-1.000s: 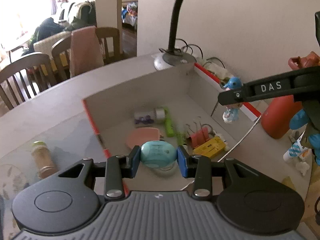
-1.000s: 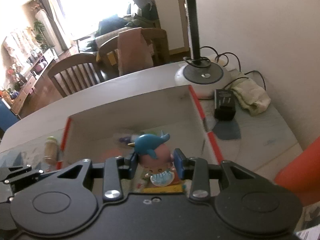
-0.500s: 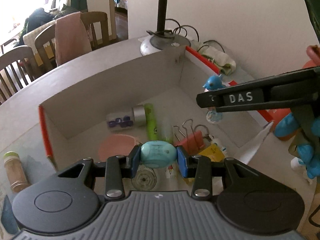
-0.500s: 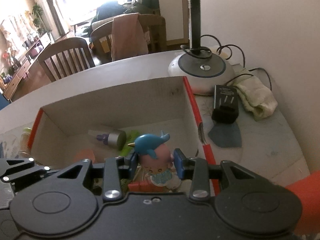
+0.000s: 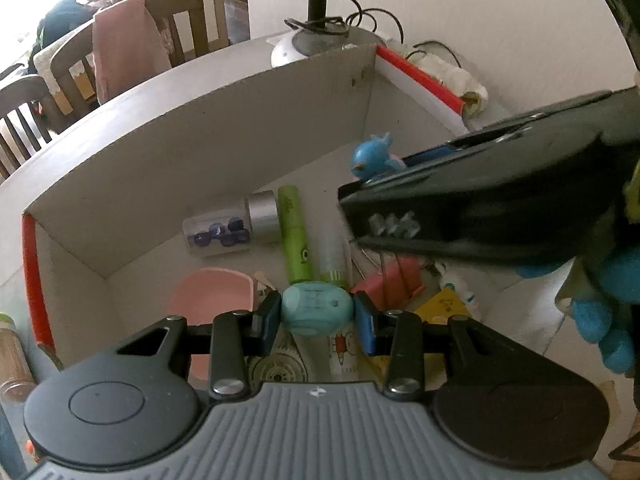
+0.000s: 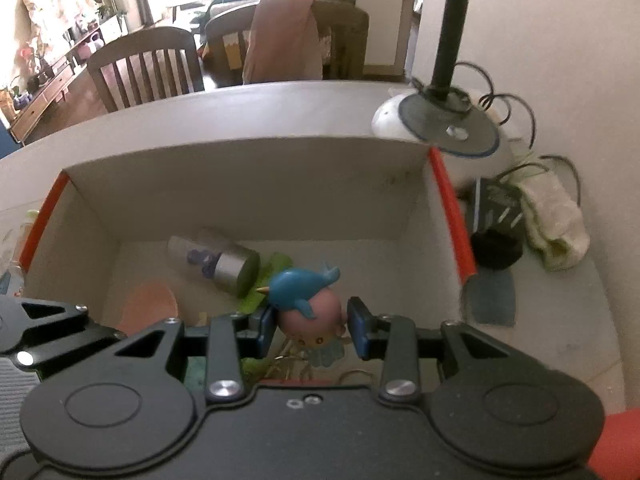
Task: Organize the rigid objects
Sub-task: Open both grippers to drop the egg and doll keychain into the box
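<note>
My left gripper [image 5: 317, 315] is shut on a teal oval object [image 5: 316, 314] and holds it above the near part of the open cardboard box [image 5: 192, 136]. My right gripper [image 6: 313, 326] is shut on a small figurine with a blue whale hat and pink face [image 6: 310, 304], held over the box's right half [image 6: 248, 184]; the figurine also shows in the left wrist view [image 5: 372, 157]. In the box lie a clear vial with a silver cap [image 5: 232, 228], a green tube [image 5: 295, 240], a pink lid [image 5: 212, 296], a red binder clip [image 5: 390, 280] and a yellow item [image 5: 444, 307].
A desk lamp base [image 6: 448, 124] stands behind the box's far right corner, with a black power adapter [image 6: 494, 216], cables and a rolled cloth [image 6: 556, 224] beside it. A small brown bottle [image 5: 14, 356] stands left of the box. Wooden chairs [image 6: 144, 64] stand beyond the table.
Both grippers have moved forward and lower over the box with their objects still held. The right gripper now crosses closer in the left wrist view.
</note>
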A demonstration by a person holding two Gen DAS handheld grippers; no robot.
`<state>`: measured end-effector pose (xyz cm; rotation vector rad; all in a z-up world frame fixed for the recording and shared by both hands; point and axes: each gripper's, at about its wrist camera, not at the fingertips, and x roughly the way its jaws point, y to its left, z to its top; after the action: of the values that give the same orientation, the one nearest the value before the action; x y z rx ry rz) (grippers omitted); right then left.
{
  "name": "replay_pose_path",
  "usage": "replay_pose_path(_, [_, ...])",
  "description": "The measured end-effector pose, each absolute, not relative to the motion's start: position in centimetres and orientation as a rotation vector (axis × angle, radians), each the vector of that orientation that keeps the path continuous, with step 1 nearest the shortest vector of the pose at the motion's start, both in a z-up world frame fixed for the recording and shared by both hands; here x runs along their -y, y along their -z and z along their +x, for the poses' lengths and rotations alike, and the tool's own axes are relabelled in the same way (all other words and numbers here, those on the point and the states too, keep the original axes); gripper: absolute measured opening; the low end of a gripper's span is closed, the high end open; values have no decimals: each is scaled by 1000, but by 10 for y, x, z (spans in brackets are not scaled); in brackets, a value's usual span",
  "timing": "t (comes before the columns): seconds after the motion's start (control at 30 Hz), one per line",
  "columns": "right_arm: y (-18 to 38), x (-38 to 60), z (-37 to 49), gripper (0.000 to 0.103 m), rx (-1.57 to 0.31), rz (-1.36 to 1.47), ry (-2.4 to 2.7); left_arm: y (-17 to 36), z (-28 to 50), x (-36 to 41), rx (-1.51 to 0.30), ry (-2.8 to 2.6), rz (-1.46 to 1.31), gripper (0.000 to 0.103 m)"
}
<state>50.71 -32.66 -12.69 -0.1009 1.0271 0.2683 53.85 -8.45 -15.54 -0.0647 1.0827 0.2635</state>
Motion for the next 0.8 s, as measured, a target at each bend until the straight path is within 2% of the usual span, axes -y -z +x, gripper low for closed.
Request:
replay_pose_path(0.5, [138, 326, 511, 37, -1097, -78, -288, 169, 552, 78, -1219, -233, -115, 38])
replay_pose_path(0.8, [132, 332, 504, 43, -1066, -66, -274, 168, 550, 86, -1237, -216, -77, 39])
